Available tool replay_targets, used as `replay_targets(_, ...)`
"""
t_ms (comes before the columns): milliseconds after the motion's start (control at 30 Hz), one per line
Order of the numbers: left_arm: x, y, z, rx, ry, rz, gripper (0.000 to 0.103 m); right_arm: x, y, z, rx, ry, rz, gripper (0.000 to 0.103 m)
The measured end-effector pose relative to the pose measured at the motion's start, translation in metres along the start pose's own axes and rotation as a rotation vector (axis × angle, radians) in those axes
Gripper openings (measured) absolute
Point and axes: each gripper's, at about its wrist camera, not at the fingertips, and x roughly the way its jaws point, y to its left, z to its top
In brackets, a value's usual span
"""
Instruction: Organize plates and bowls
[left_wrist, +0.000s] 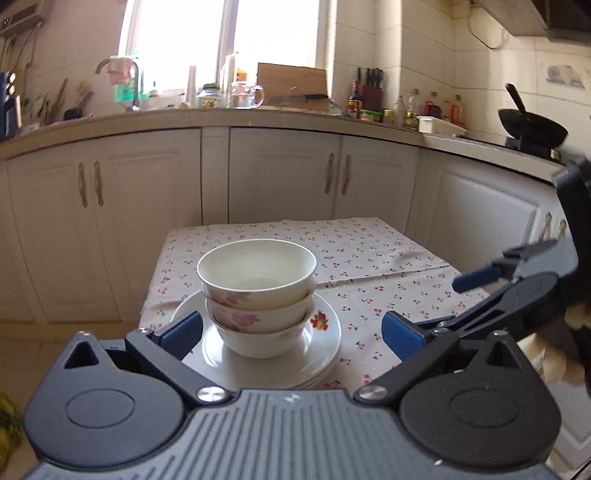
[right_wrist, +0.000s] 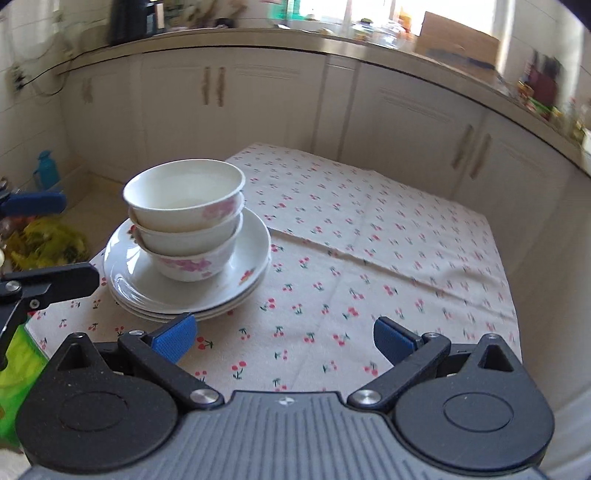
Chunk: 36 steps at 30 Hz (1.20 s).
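**Three bowls nested on a stack of plates, both grippers wide and empty**

The left gripper (left_wrist: 291, 332) has its jaws spread wide and holds nothing; the stack of plates (left_wrist: 325, 347) lies just beyond its blue pads (left_wrist: 400, 338). The right gripper (right_wrist: 284, 339) is equally wide, empty, and beside the plates over the cherry-print tablecloth (right_wrist: 369, 258). On the plates stand three bowls (left_wrist: 258, 295), nested one inside another (the top one looks empty). The plates seem to be three or four; the rims are hard to count.
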Motion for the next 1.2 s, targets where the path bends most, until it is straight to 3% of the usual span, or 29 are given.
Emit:
replay_targets(133, -0.005, -0.013, 0.002, -0.054, 0.069, 0.114, 0.102, -0.029, -0.003, -0.018, 0.131, -0.022, -0.047, 0.103)
replay_targets(267, -0.02, -0.019, -0.001, -0.078, 0.055, 0.152, 0.102, -0.057, 0.005, -0.028, 0.151, -0.09, -0.073, 0.103)
replay_targets(467, -0.036, -0.025, -0.003, -0.086, 0.049, 0.141, 0.102, -0.07, 0.009, -0.028, 0.152, -0.132, -0.079, 0.103)
replay_targets(1200, -0.04, -0.029, -0.002, -0.112, 0.026, 0.154, 0.102, -0.081, 0.019, -0.03, 0.146, -0.18, -0.134, 0.103)
